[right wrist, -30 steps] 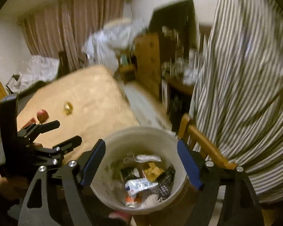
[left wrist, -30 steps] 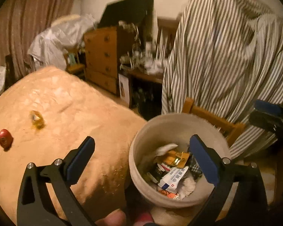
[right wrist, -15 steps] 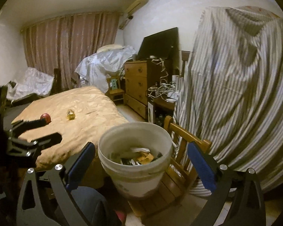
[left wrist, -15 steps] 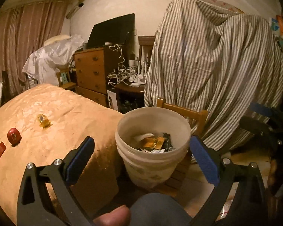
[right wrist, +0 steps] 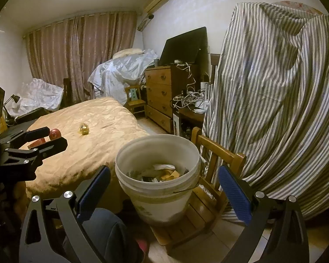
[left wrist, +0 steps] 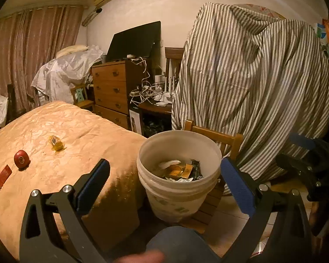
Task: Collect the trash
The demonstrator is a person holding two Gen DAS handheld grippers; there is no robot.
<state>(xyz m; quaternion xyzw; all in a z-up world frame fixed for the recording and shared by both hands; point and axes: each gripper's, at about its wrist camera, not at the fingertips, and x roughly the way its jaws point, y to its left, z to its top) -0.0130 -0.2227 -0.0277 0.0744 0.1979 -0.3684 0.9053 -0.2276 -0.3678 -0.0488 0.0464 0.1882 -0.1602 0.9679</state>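
Observation:
A white bucket (left wrist: pixel 179 186) holding several wrappers and papers stands on a low wooden chair (left wrist: pixel 210 210), beside the bed; it also shows in the right wrist view (right wrist: pixel 158 188). On the tan bedspread (left wrist: pixel 54 153) lie a yellow wrapper (left wrist: pixel 56 143), a red round item (left wrist: pixel 21 158) and a red flat packet (left wrist: pixel 2 177). My left gripper (left wrist: pixel 164 182) is open and empty, held back from the bucket. My right gripper (right wrist: pixel 164 186) is open and empty, also back from the bucket. The left gripper shows at the left of the right wrist view (right wrist: pixel 43 140).
A large striped sheet (left wrist: pixel 252 87) drapes over something behind the chair. A wooden dresser (left wrist: pixel 114 87) with a dark screen on it stands at the far wall, next to a cluttered side table (left wrist: pixel 155 103). My knee (left wrist: pixel 179 245) is below the grippers.
Both grippers have pulled up and back from directly over the bucket. The bucket now sits farther off and is seen from the side. Both stay open and empty.

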